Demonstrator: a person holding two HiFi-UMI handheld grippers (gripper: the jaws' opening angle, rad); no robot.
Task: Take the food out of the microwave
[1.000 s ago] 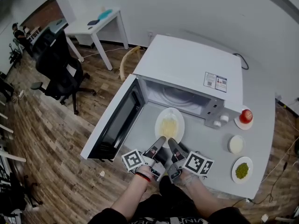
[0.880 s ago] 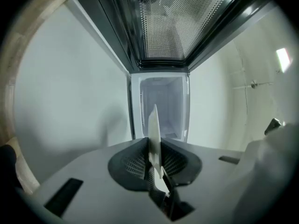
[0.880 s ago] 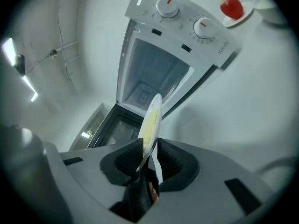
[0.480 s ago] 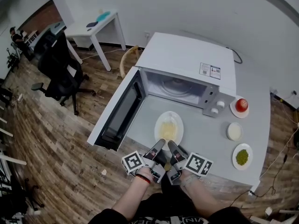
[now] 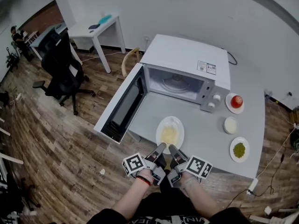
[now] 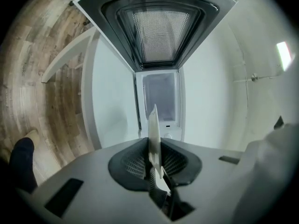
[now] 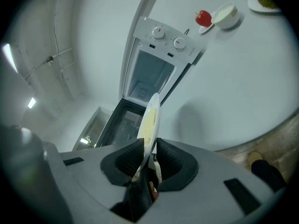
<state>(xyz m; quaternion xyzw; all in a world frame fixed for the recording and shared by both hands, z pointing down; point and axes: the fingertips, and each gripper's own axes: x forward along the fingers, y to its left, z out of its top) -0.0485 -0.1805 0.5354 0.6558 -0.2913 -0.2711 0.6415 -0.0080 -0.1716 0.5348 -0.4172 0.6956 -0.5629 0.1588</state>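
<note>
A white plate (image 5: 169,132) with yellow food is out of the open microwave (image 5: 187,59), over the grey table (image 5: 205,125) in front of it. My left gripper (image 5: 161,147) is shut on the plate's near rim. My right gripper (image 5: 172,149) holds the same rim just beside it, its jaws closing on it. In the left gripper view the plate (image 6: 153,129) shows edge-on between the pads of the left gripper (image 6: 154,164), facing the empty cavity (image 6: 161,101). In the right gripper view the plate (image 7: 149,120) stands in the right gripper (image 7: 148,155).
The microwave door (image 5: 122,104) hangs open to the left, past the table edge. Right of the microwave stand a tomato on a saucer (image 5: 236,101), a white bowl (image 5: 230,125) and a plate of green food (image 5: 239,149). An office chair (image 5: 63,69) and a white desk (image 5: 96,24) stand far left.
Both grippers have drawn the plate back out of the microwave's mouth toward the near table edge. The plate now sits well clear of the cavity.
</note>
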